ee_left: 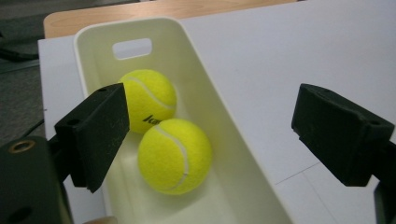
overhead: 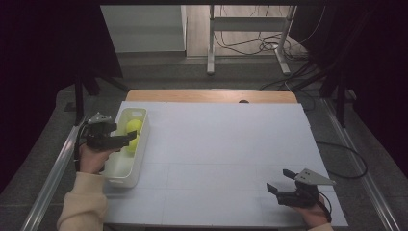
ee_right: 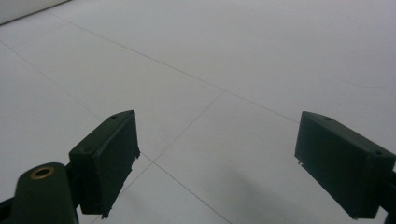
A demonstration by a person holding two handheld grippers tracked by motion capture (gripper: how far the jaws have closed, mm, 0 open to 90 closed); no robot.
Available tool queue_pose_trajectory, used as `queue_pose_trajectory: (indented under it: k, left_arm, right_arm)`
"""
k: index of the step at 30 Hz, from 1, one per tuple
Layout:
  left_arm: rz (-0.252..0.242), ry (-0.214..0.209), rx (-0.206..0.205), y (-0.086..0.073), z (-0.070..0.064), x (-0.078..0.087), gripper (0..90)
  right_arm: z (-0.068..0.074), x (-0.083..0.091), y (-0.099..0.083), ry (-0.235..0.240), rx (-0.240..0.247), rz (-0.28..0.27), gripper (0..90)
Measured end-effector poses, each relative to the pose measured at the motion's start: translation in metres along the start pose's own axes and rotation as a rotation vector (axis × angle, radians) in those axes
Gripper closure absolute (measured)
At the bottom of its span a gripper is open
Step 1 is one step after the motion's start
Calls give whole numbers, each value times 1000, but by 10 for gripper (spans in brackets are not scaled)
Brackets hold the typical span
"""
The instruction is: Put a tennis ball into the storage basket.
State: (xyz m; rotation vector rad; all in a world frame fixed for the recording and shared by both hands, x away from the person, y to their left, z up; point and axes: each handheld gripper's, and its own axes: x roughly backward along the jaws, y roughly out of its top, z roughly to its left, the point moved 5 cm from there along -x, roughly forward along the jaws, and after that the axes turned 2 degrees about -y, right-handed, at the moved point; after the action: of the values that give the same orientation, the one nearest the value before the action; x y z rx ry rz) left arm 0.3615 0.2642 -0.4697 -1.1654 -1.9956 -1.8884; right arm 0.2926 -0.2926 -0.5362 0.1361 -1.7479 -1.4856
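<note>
Over at the left edge of the white bench (overhead: 221, 144), the left gripper (overhead: 126, 138) hangs above the cream plastic bin (overhead: 139, 156), its jaws spread wide and holding nothing. Two yellow tennis balls sit inside that bin, touching each other. In the left gripper view the nearer tennis ball (ee_left: 174, 156) lies low between the jaws, well clear of both pads, and the farther tennis ball (ee_left: 149, 99) rests just behind it, black lettering on its side, partly tucked behind the left-hand jaw. The bin is long and narrow, running away from the person, with a handle slot (ee_left: 132, 48) cut in its far end wall. From the high view the balls lie in the bin's far half, right under the gripper's tips. The person's left hand (overhead: 91, 158) grips the tool from beside the bin, a pale yellow sleeve (overhead: 84, 202) coming up from the bottom edge.

Now to the other side: the right gripper (overhead: 281, 182) sits low over the near right corner of the bench, well apart from the bin. Its jaws are wide too, empty, and the right gripper view looks along them at bare white surface crossed by thin seam lines (ee_right: 187, 130).
</note>
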Motion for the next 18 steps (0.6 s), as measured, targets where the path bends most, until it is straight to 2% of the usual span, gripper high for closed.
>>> queue_pose_trajectory:
  k: [7,10,13,18]
  left_arm:
    - [-6,-14,-6,2,-7,3,123]
    - [-21,-34,-7,3,-11,5,123]
    - [-43,-75,-10,3,-19,5,121]
    - [-48,-92,-34,4,-31,5,119]
  right_arm:
    - [1,0,1,6,7,-8,138]
    - [0,-1,1,12,5,-7,138]
    - [-2,-2,1,16,-11,-8,138]
    - [-2,-4,1,30,-3,-9,138]
